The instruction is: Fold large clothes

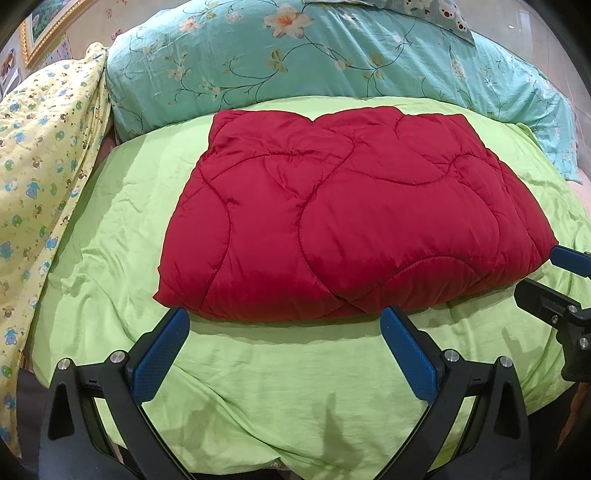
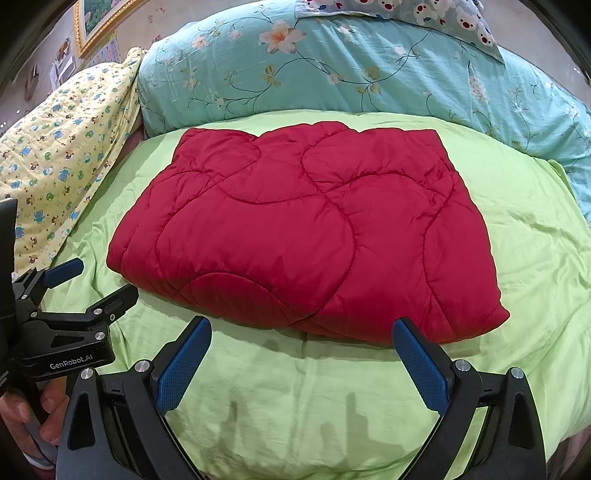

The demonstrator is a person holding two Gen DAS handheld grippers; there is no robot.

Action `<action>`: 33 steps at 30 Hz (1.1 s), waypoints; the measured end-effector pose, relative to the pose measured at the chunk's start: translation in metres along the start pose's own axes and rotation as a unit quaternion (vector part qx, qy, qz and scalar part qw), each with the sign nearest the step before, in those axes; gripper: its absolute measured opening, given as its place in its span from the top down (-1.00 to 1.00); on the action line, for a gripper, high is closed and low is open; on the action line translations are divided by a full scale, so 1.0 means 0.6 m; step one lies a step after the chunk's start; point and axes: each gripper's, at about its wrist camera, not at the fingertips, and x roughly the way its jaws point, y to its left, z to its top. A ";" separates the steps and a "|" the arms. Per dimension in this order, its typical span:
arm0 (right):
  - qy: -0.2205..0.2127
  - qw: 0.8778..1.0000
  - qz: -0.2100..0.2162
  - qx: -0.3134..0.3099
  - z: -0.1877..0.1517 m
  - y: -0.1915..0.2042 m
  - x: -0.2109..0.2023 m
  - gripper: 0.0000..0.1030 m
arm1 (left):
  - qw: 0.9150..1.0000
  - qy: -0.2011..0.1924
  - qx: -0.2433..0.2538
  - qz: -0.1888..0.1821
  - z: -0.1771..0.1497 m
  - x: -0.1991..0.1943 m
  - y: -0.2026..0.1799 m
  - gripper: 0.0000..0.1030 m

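Observation:
A red quilted garment (image 1: pixel 343 214) lies folded into a thick rectangle on the green bedsheet (image 1: pixel 258 398); it also shows in the right wrist view (image 2: pixel 306 236). My left gripper (image 1: pixel 284 321) is open and empty, its blue pads just short of the fold's near edge. My right gripper (image 2: pixel 301 332) is open and empty, also just short of the near edge. The right gripper shows at the right edge of the left wrist view (image 1: pixel 554 280), and the left gripper at the left edge of the right wrist view (image 2: pixel 92 280).
A teal floral duvet (image 1: pixel 314 51) is piled behind the garment. A yellow printed blanket (image 1: pixel 40 166) lies at the left. A bear-print pillow (image 2: pixel 424 14) sits at the back. A gold picture frame (image 1: pixel 44 26) hangs on the wall at far left.

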 end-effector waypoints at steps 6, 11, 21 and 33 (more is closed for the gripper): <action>0.000 1.000 -0.001 0.001 0.000 0.001 0.000 -0.93 | 1.000 0.000 0.001 -0.001 0.000 0.000 0.000 -1.00; 0.000 1.000 0.001 0.001 0.000 0.001 0.000 -0.93 | 1.000 -0.001 0.002 -0.001 0.000 0.000 0.001 -1.00; 0.000 1.000 0.003 0.002 0.000 -0.001 -0.001 -0.93 | 1.000 0.000 0.002 -0.001 0.000 0.001 0.000 -1.00; 0.000 1.000 0.003 0.006 0.000 -0.001 -0.001 -0.93 | 1.000 0.001 0.003 -0.001 0.000 0.003 -0.001 -1.00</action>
